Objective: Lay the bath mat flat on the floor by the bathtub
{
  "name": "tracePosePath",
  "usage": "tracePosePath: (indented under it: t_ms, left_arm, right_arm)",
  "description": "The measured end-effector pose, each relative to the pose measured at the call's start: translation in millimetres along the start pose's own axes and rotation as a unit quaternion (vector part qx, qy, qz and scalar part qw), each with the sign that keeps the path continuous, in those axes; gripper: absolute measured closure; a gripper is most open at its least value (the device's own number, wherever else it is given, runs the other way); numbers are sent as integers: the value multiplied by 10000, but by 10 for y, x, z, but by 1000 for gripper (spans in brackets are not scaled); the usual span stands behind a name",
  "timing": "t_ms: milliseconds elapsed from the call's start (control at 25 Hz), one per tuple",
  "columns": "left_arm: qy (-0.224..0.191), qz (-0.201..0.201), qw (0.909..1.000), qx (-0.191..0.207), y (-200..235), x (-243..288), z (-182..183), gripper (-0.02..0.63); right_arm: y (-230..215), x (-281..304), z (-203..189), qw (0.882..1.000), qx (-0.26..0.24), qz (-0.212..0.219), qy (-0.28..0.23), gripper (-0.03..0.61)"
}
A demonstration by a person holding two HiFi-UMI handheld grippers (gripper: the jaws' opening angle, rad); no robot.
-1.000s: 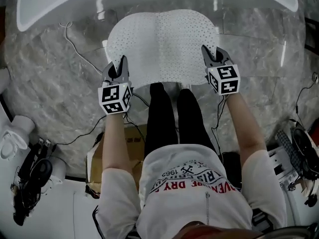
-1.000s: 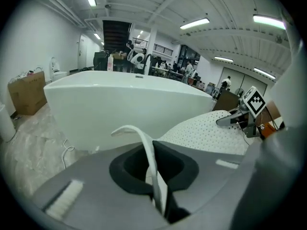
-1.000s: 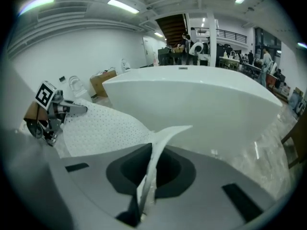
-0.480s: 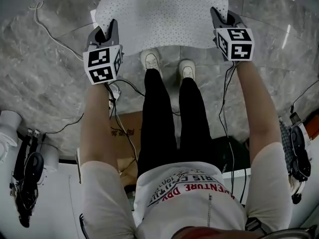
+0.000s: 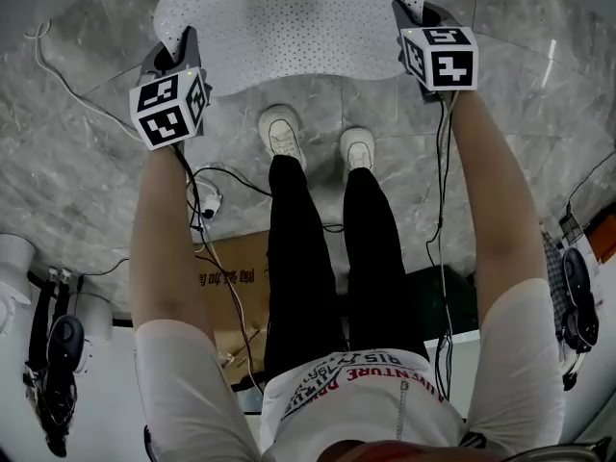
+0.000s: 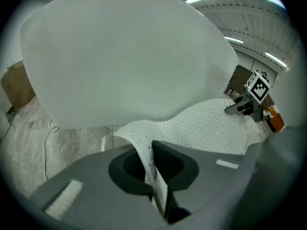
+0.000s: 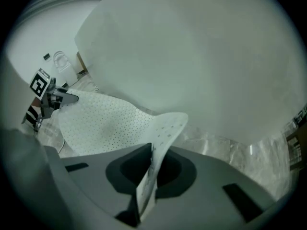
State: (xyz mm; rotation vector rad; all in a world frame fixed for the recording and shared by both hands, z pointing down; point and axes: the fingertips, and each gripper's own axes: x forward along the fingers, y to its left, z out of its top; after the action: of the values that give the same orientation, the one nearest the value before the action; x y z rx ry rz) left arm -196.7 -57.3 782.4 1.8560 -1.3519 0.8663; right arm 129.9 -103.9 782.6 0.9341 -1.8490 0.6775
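The bath mat [image 5: 289,17] is white, perforated and stretched between my two grippers above the marble floor [image 5: 87,152]. My left gripper [image 5: 183,41] is shut on the mat's left near corner. In the left gripper view the mat [image 6: 211,128] curls up out of the closed jaws of my left gripper [image 6: 153,176]. My right gripper [image 5: 409,10] is shut on the right near corner. In the right gripper view the mat [image 7: 105,121] folds into the pinch of my right gripper [image 7: 146,186]. The white bathtub wall [image 6: 129,56] rises just beyond the mat, and also fills the right gripper view [image 7: 201,56].
The person's white shoes [image 5: 281,133] stand just behind the mat's near edge. Cables [image 5: 207,195] trail over the floor by the left foot. A cardboard box [image 5: 231,277] lies behind the legs. Dark equipment sits at the left [image 5: 53,354] and right [image 5: 577,296] edges.
Both grippers have moved forward and farther apart with the mat held taut. The bathtub rim has slid out of the head view's top, and the shoes have come into sight.
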Motion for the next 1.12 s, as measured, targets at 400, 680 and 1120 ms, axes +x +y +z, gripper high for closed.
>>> tracePosePath:
  t_ms: [400, 680, 1120]
  left_arm:
    - [-244, 241, 9956, -876, 238, 13, 17, 290]
    - [-457, 223, 9947, -890, 207, -310, 308, 287]
    - [-1113, 367, 9892, -880, -205, -1362, 1104, 601]
  right_arm:
    - [-159, 17, -138, 9981, 371, -466, -164, 403]
    - [-127, -279, 23, 9980, 412, -419, -250, 402]
    - [316, -1409, 749, 9972, 77, -173, -722, 544]
